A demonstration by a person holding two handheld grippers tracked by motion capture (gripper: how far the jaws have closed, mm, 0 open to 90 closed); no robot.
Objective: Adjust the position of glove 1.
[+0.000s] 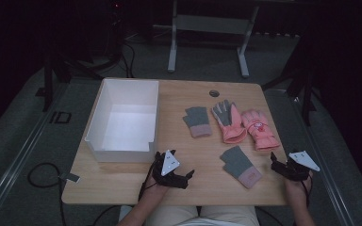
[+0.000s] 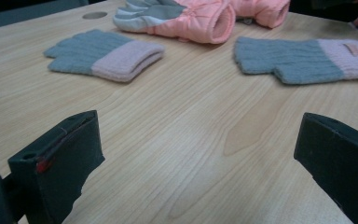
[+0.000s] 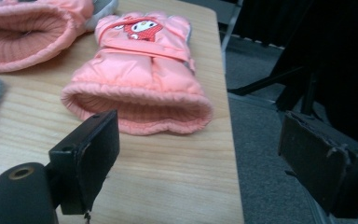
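At the near edge of the wooden tabletop (image 1: 122,181), the person's left hand (image 1: 152,192) holds the left hand-held gripper (image 1: 176,175) just in front of the white box; its jaws stand wide apart, released, with bare wood between them in the left gripper view (image 2: 191,154); the right hand (image 1: 296,190) holds the right hand-held gripper (image 1: 277,164) at the near right corner, its jaws likewise spread and gripping nothing, one over the wood and the other out past the tabletop's edge above the grey floor in the right gripper view (image 3: 196,154).

Between the two grippers lies a grey knitted glove with a pink cuff (image 1: 241,165), flat on the wood, its cuff toward the person and bearing a small label (image 2: 354,49).

Farther off, a row of three gloves lies across the middle of the tabletop: a second grey glove with a pink cuff (image 1: 197,121) at the left; beside it a padded pink glove with grey fingers (image 1: 228,122); touching that one, a pink glove with a red cartoon patch (image 1: 259,128), its open cuff facing the right gripper's camera (image 3: 137,109).

On the left side stands an open white box (image 1: 102,113), upright, nothing visible inside; beyond the gloves a small round hole (image 1: 214,93) sits near the far edge; past the tabletop, grey metal frame legs (image 1: 172,52) stand on the dim floor.
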